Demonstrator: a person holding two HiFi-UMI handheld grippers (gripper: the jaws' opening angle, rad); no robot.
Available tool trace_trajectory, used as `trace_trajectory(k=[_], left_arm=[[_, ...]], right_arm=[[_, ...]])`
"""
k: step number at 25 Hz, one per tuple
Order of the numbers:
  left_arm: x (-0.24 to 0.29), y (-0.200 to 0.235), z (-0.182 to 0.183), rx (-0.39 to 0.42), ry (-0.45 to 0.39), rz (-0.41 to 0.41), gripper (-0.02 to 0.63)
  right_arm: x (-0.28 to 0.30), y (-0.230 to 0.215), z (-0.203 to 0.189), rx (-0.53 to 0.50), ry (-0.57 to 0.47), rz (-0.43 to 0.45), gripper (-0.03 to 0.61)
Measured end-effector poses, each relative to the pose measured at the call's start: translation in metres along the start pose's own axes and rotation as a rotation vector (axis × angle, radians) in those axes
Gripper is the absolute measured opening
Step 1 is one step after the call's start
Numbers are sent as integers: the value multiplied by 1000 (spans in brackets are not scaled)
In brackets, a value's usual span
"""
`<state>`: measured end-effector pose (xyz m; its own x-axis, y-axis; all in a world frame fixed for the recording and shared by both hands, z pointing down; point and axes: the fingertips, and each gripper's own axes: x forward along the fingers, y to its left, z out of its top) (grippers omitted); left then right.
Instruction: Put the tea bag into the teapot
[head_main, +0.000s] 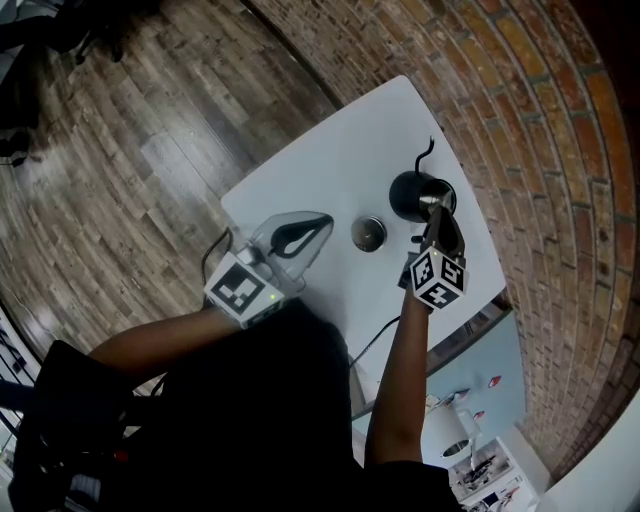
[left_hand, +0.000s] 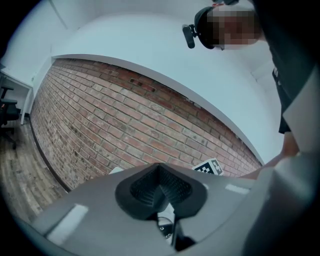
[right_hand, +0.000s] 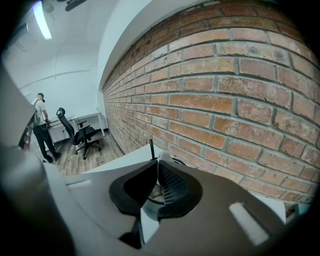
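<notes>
A black teapot (head_main: 412, 193) with an upright thin handle stands on the white table (head_main: 330, 160) near the brick wall. Its round metal lid (head_main: 368, 233) lies on the table to its left. My right gripper (head_main: 434, 210) hangs tilted over the pot's mouth and is shut, with a pale scrap, apparently the tea bag (right_hand: 163, 156), pinched at its tips. In the right gripper view (right_hand: 158, 169) the teapot's rim (right_hand: 176, 161) shows just past the jaws. My left gripper (head_main: 322, 222) hovers left of the lid, shut with nothing in it; its pads meet in the left gripper view (left_hand: 160, 174).
A brick wall (head_main: 520, 120) runs close behind the teapot, and wooden floor (head_main: 130, 150) lies beyond the table's left edge. A dark cable (head_main: 375, 335) hangs at the table's near edge. Far off stand an office chair (right_hand: 80, 134) and a person (right_hand: 42, 125).
</notes>
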<state>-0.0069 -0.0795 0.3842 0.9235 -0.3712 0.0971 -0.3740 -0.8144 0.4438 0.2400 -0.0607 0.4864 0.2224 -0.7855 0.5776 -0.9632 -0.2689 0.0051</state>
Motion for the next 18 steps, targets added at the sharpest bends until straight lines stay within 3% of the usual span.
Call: trace_trajectory(k=[10,18], left_arm=[[-5,-10,-3,-4,3,-7,0],[-12,-8,-7,-10,9,-13,0]], right_arm=[[1,-1,1,7,-15,20,14],[1,-2,0,6,-10,19,55]])
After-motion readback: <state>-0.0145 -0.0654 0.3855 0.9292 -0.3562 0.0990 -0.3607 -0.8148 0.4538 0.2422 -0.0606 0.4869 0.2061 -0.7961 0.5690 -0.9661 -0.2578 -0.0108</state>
